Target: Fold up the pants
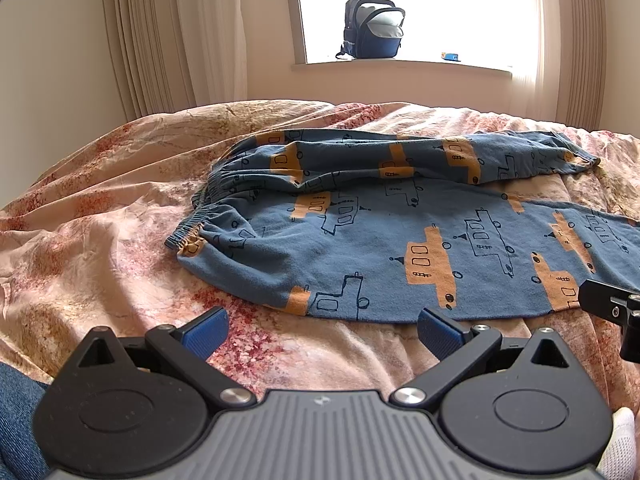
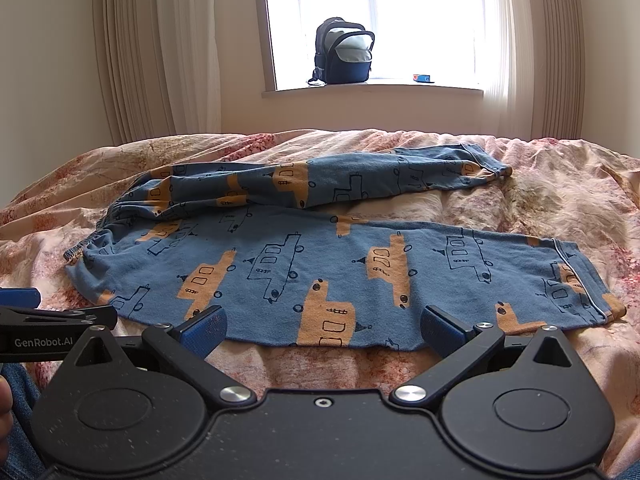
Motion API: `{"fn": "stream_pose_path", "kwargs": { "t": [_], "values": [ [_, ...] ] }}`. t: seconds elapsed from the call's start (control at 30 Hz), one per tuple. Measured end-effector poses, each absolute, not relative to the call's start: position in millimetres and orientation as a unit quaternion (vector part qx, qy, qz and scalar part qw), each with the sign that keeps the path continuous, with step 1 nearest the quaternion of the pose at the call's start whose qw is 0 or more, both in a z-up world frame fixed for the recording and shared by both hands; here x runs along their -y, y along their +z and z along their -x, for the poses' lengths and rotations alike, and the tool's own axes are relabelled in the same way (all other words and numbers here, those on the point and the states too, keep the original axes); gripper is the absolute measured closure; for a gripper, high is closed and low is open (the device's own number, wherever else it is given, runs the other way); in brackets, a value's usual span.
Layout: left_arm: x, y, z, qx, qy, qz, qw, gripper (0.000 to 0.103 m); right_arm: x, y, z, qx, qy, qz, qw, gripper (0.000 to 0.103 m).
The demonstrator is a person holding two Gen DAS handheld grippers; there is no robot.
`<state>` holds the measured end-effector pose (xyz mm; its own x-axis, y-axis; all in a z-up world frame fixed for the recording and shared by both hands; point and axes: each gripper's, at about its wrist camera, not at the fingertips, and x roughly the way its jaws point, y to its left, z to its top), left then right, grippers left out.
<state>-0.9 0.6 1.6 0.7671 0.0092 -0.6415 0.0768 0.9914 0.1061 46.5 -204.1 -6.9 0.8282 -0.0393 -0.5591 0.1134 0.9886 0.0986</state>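
Observation:
Blue pants (image 1: 360, 232) with orange and outlined boat prints lie spread on the bed, waistband to the left, both legs running right. The near leg (image 2: 360, 276) lies flat; the far leg (image 2: 320, 184) is rumpled and angled away, with bedspread showing between them. My left gripper (image 1: 322, 330) hovers open just short of the near leg's front edge, close to the waist end. My right gripper (image 2: 322, 328) is open too, its fingertips over the front edge of the near leg's middle. Nothing is held. The right gripper's side shows at the left wrist view's right edge (image 1: 612, 304).
A floral pink bedspread (image 1: 100, 240) covers the bed, wrinkled all around the pants. A dark backpack (image 2: 344, 54) and a small blue object (image 2: 422, 77) sit on the windowsill behind. Curtains (image 2: 160, 48) hang at both sides. Denim-clad legs show at the lower left.

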Motion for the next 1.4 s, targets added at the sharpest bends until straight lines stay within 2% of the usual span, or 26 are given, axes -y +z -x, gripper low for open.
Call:
{"fn": "stream_pose_path", "kwargs": {
  "t": [0.93, 1.13, 1.4],
  "values": [
    [3.9, -3.7, -4.3, -0.363, -0.035, -0.062, 0.929, 0.0, 204.9, -10.4, -48.9, -0.295, -0.032, -0.077, 0.952, 0.0],
    [8.5, -2.4, -2.8, -0.358, -0.04, -0.079, 0.929, 0.0, 204.8, -7.9, -46.0, -0.276, -0.024, -0.08, 0.958, 0.0],
    [1.4, 0.1, -5.4, -0.37, -0.058, -0.041, 0.926, 0.0, 203.2, -3.8, -44.4, -0.258, -0.018, -0.084, 0.962, 0.0]
  ]
}}
